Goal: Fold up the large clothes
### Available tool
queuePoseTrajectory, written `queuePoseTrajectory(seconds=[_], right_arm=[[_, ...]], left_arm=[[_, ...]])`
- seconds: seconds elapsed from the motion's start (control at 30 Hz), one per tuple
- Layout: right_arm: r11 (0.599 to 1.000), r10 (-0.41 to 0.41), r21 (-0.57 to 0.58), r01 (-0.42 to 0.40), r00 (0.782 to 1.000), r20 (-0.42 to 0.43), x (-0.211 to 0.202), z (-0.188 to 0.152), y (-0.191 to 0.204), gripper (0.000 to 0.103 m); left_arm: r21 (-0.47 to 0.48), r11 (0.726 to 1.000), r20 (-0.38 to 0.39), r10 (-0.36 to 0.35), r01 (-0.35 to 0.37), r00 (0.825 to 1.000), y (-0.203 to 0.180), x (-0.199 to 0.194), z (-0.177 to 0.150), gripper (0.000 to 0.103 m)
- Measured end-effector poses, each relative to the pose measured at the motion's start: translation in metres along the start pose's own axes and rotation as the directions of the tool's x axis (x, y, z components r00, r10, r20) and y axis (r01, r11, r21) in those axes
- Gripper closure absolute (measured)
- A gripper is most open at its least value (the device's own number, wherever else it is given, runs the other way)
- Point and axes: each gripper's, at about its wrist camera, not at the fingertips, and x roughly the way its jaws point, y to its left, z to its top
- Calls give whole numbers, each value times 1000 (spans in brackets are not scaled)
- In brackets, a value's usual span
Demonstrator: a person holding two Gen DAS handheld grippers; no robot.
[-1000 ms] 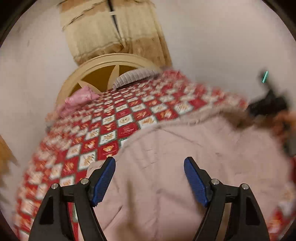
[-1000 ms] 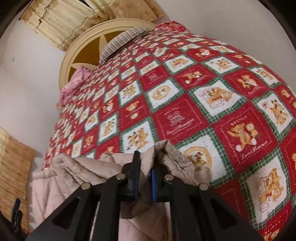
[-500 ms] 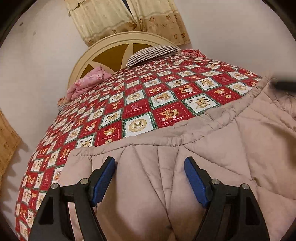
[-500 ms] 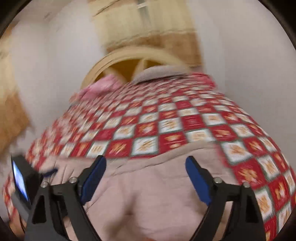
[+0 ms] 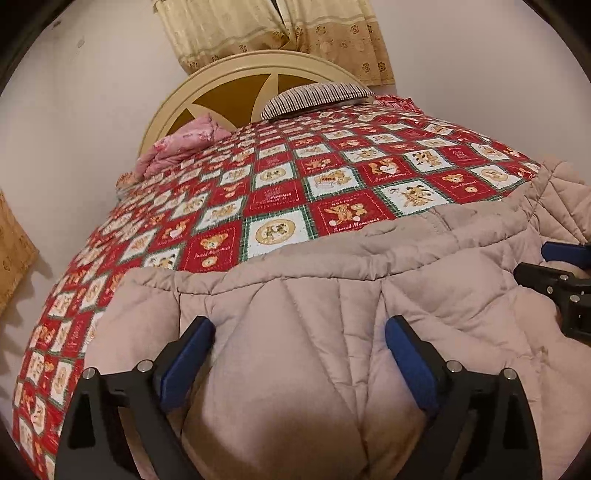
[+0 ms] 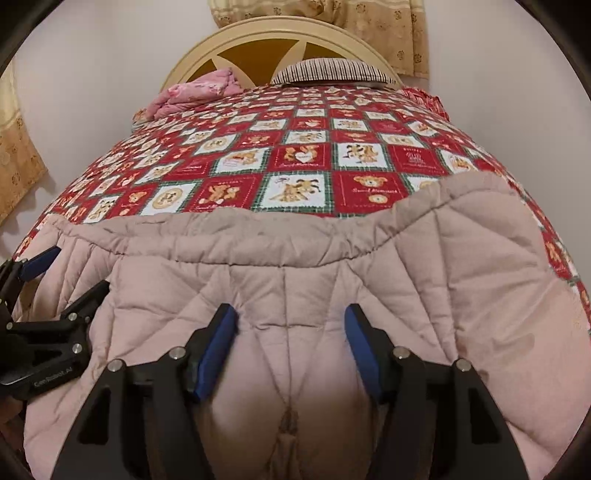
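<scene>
A large pinkish-beige quilted coat (image 5: 332,295) lies spread across the near end of the bed, its gathered hem edge toward the headboard; it also fills the lower half of the right wrist view (image 6: 295,266). My left gripper (image 5: 297,332) is open, its blue pads just above the coat's near part, holding nothing. My right gripper (image 6: 290,317) is open over the coat's right half, a fold of fabric bulging between its fingers without being clamped. Each gripper shows at the edge of the other's view.
The bed carries a red and white teddy-bear patchwork quilt (image 5: 295,184). At the head are a striped pillow (image 5: 317,96), a folded pink blanket (image 5: 181,144) and a cream round headboard (image 6: 280,40). Walls and beige curtains (image 5: 280,29) surround the bed.
The right gripper let go of the coat fold it was shut on and opened. Both grippers swung to face the headboard and settled low over the spread coat.
</scene>
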Motion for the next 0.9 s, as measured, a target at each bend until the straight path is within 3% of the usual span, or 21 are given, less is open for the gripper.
queuePoseTrajectory(seconds=[0.73,0.83,0.9], right_arm=[[1000,-9,8,9,1000,-6,13,-6,0,37],[1000,-15,2,15,1000,-6,14,-7,1,37],[1000,-18,0,18,1000,-6,15,-7,1,37]], left_arm=[[-80,993,-48,-95,91,994,19,7,-2,5],[-111,987,-16,-115,112,993,33,-6,1,5],[-160,982,42,-90,95,995,53,-24,3,5]])
